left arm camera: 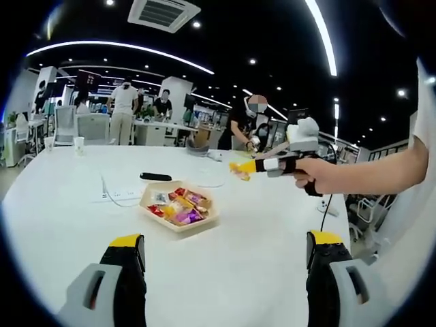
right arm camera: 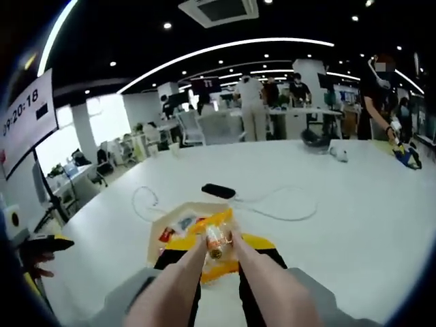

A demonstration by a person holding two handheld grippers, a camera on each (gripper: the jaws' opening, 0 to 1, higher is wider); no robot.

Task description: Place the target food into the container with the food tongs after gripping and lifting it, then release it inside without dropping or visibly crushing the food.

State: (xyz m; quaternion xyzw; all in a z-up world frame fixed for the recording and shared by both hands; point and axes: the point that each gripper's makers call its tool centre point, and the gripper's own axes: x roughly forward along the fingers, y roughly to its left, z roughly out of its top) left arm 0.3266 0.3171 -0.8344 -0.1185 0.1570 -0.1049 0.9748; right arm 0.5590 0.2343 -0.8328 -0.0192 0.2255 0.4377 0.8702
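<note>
Fingers (right arm camera: pixel 204 248) of right gripper (right arm camera: pixel 219 246) clamped on tongs (right arm camera: pixel 225 286), pinching a wrapped snack (right arm camera: pixel 216 240) above the tray (right arm camera: pixel 158 235) on the table (right arm camera: pixel 354 204). Left gripper (left arm camera: pixel 225 255) spread apart, idle. Carrying step; next, lower gently and release inside.

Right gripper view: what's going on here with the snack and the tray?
A person holds the right hand-held gripper above the white table, with tongs pinching a wrapped snack over the cardboard tray of assorted snacks. The snack is lifted, not yet released. The left hand-held gripper is open and holds nothing, low over the table near the tray.
</note>
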